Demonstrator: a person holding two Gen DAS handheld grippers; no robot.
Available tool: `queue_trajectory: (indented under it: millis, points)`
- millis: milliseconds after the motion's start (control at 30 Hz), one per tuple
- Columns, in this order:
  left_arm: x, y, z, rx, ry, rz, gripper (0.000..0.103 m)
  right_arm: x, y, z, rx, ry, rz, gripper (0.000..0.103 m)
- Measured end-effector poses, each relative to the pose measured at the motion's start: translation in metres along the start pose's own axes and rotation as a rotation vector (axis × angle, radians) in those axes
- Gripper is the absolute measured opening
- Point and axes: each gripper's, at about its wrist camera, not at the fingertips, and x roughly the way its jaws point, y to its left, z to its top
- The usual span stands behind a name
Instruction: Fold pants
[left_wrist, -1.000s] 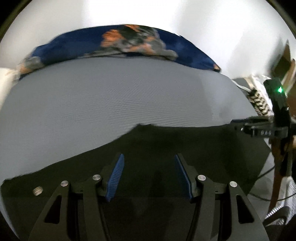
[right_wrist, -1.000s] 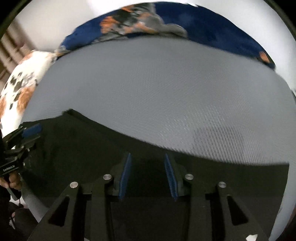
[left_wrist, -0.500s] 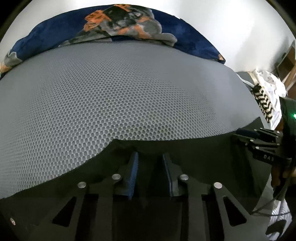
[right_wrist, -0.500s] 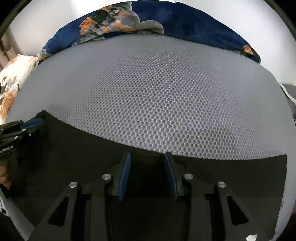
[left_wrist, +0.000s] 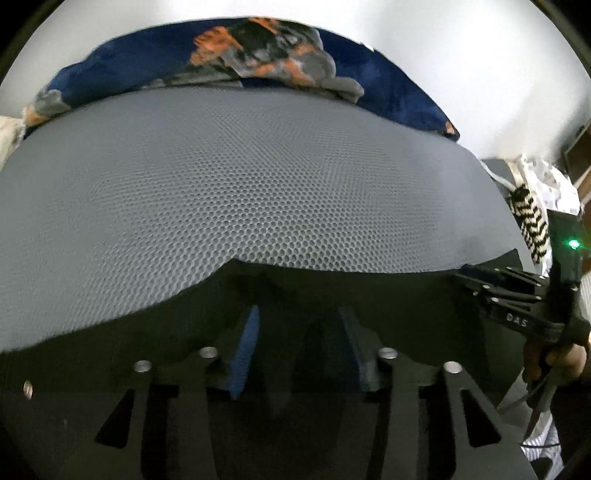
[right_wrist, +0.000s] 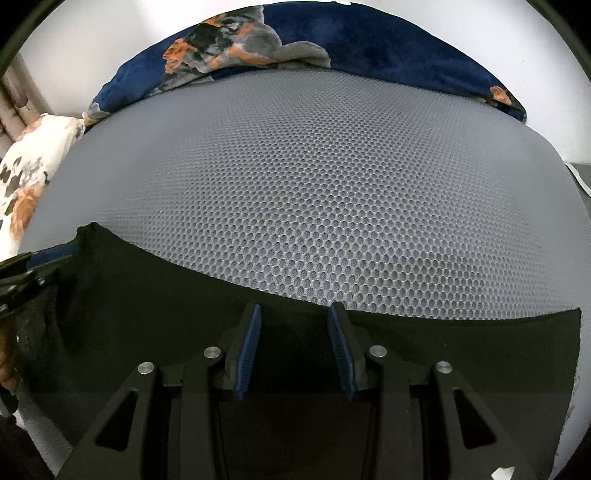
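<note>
Black pants (left_wrist: 388, 295) lie flat on the grey mesh mattress (left_wrist: 258, 177), along its near edge; in the right wrist view the pants (right_wrist: 147, 295) stretch from left to right. My left gripper (left_wrist: 301, 314) hovers just over the pants' far edge, jaws apart, with nothing seen between the blue pads. My right gripper (right_wrist: 293, 312) sits over the pants' far edge, jaws apart, empty. Each gripper shows in the other's view: the right one (left_wrist: 476, 275) at right, the left one (right_wrist: 48, 254) at left by the pants' corner.
A dark blue blanket with orange and grey print (left_wrist: 266, 59) lies along the mattress's far edge by the white wall. A floral white pillow (right_wrist: 29, 166) sits at far left. A black-and-white zigzag cloth (left_wrist: 532, 225) lies off the right side.
My left gripper closed half a second ago and has now opened again, rising slightly. My right gripper stays at about the same width over the pants' edge.
</note>
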Motion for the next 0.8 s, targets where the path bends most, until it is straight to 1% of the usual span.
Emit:
queue_trajectory:
  millis: [100,200,300,333,367,433,467,500,533,633,667,700,800]
  points:
    - [-0.01,0.001,-0.012,-0.011,-0.004,0.029,0.051,-0.005,-0.004,0.0,0.0,-0.001,0.012,0.036]
    - [-0.016,0.005,-0.027,-0.035,-0.002,0.053,0.052,-0.018,-0.013,0.0,0.011,-0.027,0.026,0.036]
    - [-0.017,0.009,-0.041,-0.057,0.009,0.07,0.053,-0.039,-0.035,-0.002,0.038,-0.051,0.079,0.037]
    - [-0.016,0.01,-0.045,-0.06,0.014,0.08,0.053,-0.047,-0.045,-0.005,0.051,-0.052,0.102,0.04]
    - [-0.014,0.01,-0.048,-0.061,0.021,0.093,0.053,-0.055,-0.06,-0.01,0.072,-0.049,0.117,0.044]
    - [-0.008,0.013,-0.053,-0.059,0.04,0.118,0.053,-0.066,-0.089,-0.017,0.12,-0.039,0.111,0.045]
    - [-0.006,0.016,-0.055,-0.069,0.045,0.129,0.053,-0.071,-0.111,-0.023,0.163,-0.019,0.1,0.045]
    - [-0.005,0.019,-0.055,-0.084,0.051,0.13,0.053,-0.076,-0.128,-0.028,0.197,-0.011,0.096,0.045]
    - [-0.004,0.021,-0.055,-0.095,0.051,0.123,0.053,-0.083,-0.154,-0.037,0.246,-0.004,0.099,0.045]
    - [-0.004,0.021,-0.053,-0.093,0.058,0.125,0.054,-0.092,-0.21,-0.056,0.36,0.033,0.127,0.046]
    - [-0.003,0.021,-0.054,-0.091,0.06,0.124,0.056,-0.095,-0.229,-0.062,0.401,0.044,0.15,0.046]
    - [-0.003,0.02,-0.054,-0.09,0.061,0.122,0.057,-0.095,-0.248,-0.07,0.44,0.066,0.191,0.046]
    - [-0.003,0.02,-0.054,-0.085,0.067,0.114,0.06,-0.098,-0.287,-0.091,0.538,0.095,0.272,0.046]
